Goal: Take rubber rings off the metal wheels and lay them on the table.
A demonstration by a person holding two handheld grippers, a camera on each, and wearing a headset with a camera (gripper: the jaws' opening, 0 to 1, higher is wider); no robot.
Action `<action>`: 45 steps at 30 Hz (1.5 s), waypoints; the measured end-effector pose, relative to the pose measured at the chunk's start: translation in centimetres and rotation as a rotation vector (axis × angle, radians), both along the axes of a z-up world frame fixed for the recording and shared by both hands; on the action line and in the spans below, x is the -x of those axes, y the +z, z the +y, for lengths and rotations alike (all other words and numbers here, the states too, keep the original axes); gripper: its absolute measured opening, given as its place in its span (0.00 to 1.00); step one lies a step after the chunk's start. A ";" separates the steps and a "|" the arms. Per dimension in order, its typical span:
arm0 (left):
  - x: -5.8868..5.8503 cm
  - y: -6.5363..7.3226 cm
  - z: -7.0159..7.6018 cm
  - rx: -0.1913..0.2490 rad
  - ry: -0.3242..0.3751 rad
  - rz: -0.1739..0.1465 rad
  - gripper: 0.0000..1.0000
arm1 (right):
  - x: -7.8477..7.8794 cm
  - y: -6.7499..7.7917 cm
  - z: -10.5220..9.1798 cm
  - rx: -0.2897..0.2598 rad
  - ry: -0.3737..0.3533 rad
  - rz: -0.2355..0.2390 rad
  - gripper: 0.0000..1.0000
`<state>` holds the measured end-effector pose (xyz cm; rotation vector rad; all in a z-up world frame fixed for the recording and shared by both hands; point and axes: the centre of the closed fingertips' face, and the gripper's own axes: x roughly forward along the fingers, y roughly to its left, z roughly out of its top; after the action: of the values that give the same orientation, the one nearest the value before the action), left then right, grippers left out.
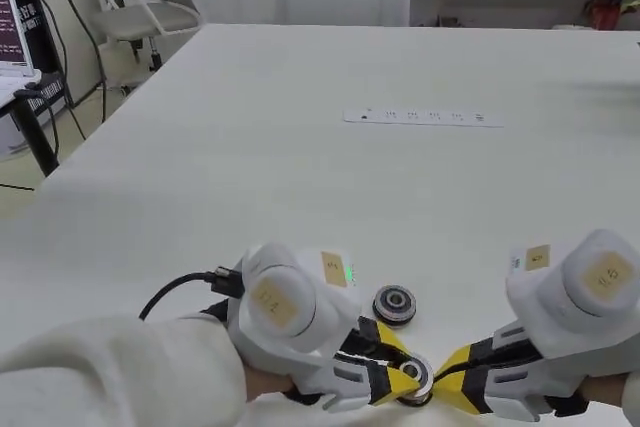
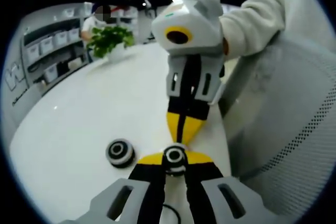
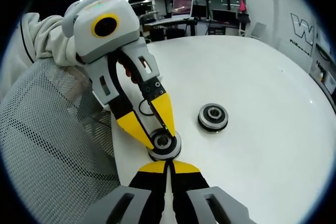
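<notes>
Wheel (image 1: pixel 416 378) (image 2: pixel 175 157) (image 3: pixel 164 144), metal with a dark rubber ring around it, is at the near edge of the white tabletop (image 1: pixel 300 177), right where the two claws meet. The left claw (image 1: pixel 404 379) (image 2: pixel 175 161) (image 3: pixel 156 131) has it: its yellow-tipped jaws are parted only by the wheel's width and press on opposite sides. The right claw (image 1: pixel 446 373) (image 2: pixel 181 130) (image 3: pixel 168 167) faces it head-on from the other side. Its jaws are pressed together with only a thin slit between them, and their tips touch the wheel's rim. Whether they pinch the ring cannot be told.

A second wheel (image 1: pixel 394 304) (image 2: pixel 121 152) (image 3: pixel 213 116) lies flat on the tabletop, free of both claws. It is just beyond their meeting point in the head view, left of the left claw's tips in the left gripper view, and ahead and right of the right claw's tips in the right gripper view. Its dark ring is on.

A pale sleeve (image 1: pixel 110 372) runs back from the left claw, and a black cable (image 1: pixel 175 287) trails from its body. Far ahead of both claws a white power strip (image 1: pixel 422 117) lies on the tabletop. A mesh chair back (image 2: pixel 294 145) (image 3: pixel 52 145) stands close behind the claws, off the tabletop's edge. A leafy plant (image 2: pixel 110 38) stands at the far end, well beyond the right claw.
</notes>
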<state>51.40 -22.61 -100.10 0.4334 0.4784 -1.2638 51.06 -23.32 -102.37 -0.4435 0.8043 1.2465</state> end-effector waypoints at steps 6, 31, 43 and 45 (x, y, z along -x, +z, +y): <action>-0.1 0.0 0.0 0.002 0.003 0.001 0.14 | -0.1 0.0 -0.1 -0.015 -0.043 0.043 0.00; -0.2 -0.1 0.0 0.004 0.010 -0.003 0.14 | -0.4 1.8 0.0 -0.145 -0.269 0.279 0.00; -0.1 -0.1 0.1 0.010 0.010 -0.002 0.14 | 0.0 2.1 0.4 -0.163 -0.266 0.294 0.00; -0.1 -0.1 0.1 0.011 0.012 -0.001 0.14 | 0.0 2.2 0.4 -0.166 -0.267 0.298 0.00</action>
<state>51.52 -22.53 -100.20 0.4213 0.4728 -1.2545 51.03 -22.89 -100.22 -0.0117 0.9674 1.1301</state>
